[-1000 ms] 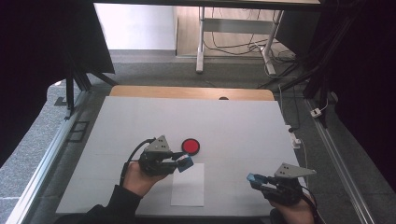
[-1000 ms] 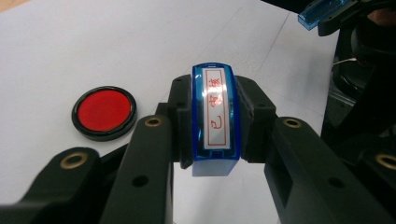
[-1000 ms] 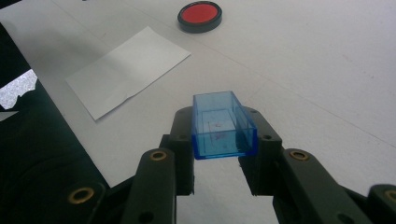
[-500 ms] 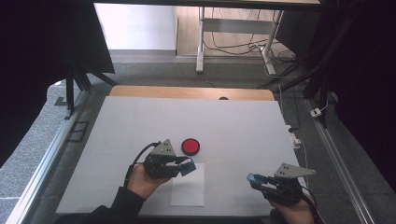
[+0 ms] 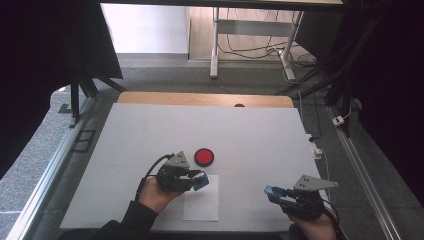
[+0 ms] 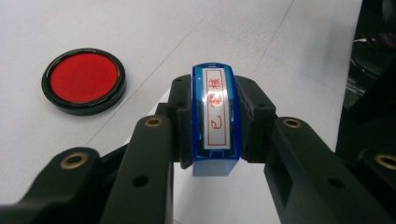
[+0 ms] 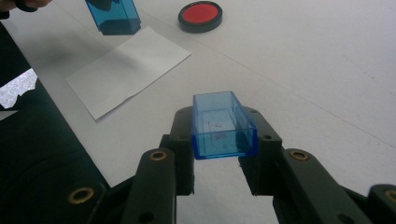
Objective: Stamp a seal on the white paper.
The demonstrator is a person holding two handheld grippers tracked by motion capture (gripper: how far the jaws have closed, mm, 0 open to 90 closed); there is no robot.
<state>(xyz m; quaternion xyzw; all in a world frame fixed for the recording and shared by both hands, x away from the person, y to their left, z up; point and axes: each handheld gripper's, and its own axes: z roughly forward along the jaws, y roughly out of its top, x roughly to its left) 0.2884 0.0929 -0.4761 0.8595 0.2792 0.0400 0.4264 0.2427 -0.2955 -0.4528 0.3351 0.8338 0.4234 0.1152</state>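
My left gripper [image 5: 199, 180] pinches the blue translucent plastic stamp [image 6: 215, 122] above the white paper sheet [image 5: 202, 204], ready to print; my right gripper [image 5: 274, 191] clamps its blue cap [image 7: 223, 125] aside, near the round red ink pad [image 5: 204, 157]

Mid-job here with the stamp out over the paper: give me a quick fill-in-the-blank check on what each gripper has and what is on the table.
1. The left gripper is shut on a blue stamp whose label carries ____ characters.
2. The right gripper is shut on the stamp's clear blue ____, open side facing the camera.
3. The round ink pad on the table holds ____ ink.
4. The stamp is above a white sheet of ____.

Missing words: red; cap; red; paper
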